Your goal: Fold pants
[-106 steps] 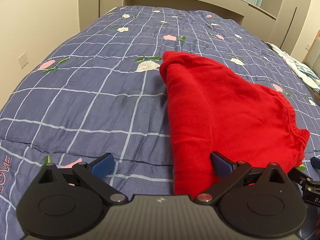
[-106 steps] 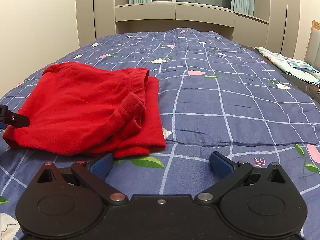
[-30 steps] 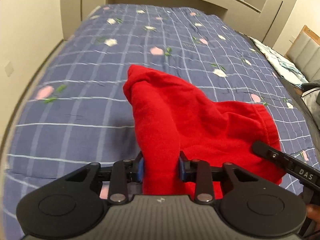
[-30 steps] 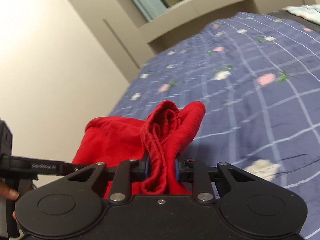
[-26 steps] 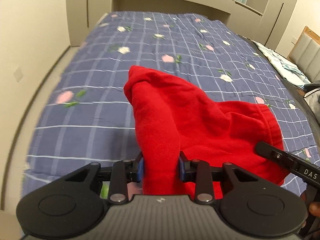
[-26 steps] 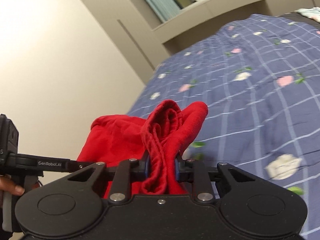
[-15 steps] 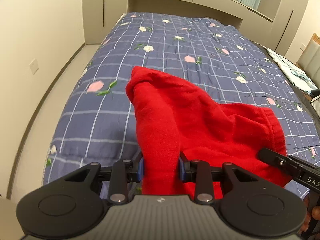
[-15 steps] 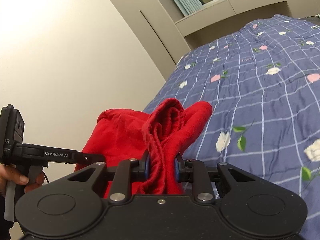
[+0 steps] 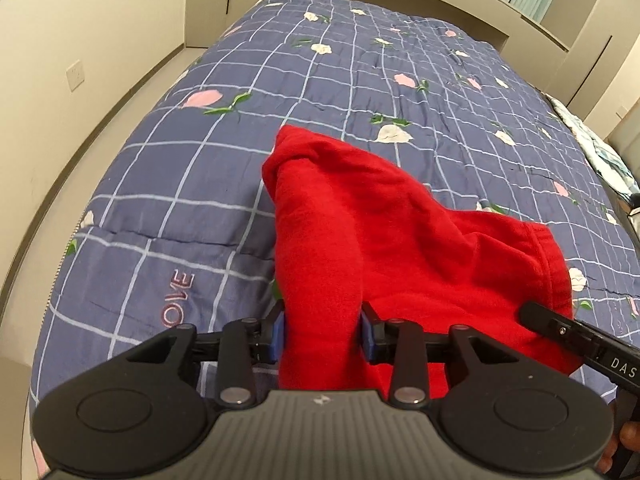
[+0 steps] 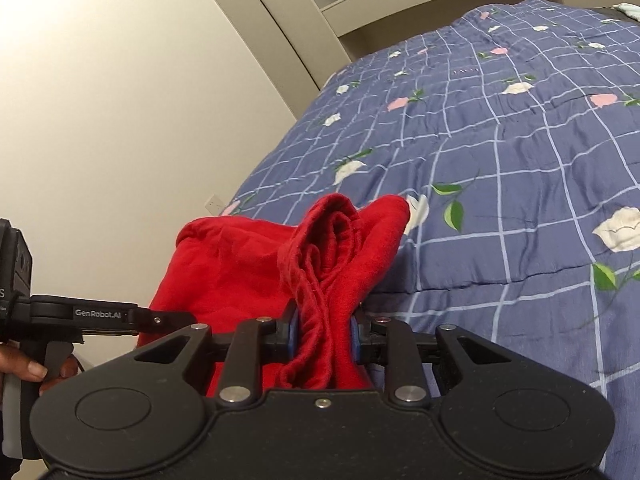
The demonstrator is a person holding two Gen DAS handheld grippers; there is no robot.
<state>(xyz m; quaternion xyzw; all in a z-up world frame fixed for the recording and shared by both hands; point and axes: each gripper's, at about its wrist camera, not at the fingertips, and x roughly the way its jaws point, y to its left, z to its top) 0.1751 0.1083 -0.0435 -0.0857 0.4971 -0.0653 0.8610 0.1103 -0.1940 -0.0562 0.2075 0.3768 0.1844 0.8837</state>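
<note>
Folded red pants (image 9: 380,220) hang bunched between my two grippers, low over the blue checked quilt (image 9: 180,184). My left gripper (image 9: 322,332) has one folded end between its blue pads. Its jaws are opening, though the cloth still fills the gap and touches both pads. In the right wrist view, my right gripper (image 10: 323,332) has the gathered waistband end of the pants (image 10: 240,264) between its pads, and its jaws are opening too. The right gripper's finger (image 9: 580,344) shows at the lower right of the left wrist view.
The quilt (image 10: 520,140) covers a wide bed, with "LOVE" stitched near its front left corner (image 9: 178,300). A beige wall (image 10: 120,100) and floor strip (image 9: 52,184) run along the bed's left side. A hand (image 10: 24,364) holds the left gripper's handle. Headboard cabinets stand at the far end.
Both grippers have carried the pants across the bed and a little lower, nearer the front left corner of the quilt. Both pairs of jaws stand slightly wider than before.
</note>
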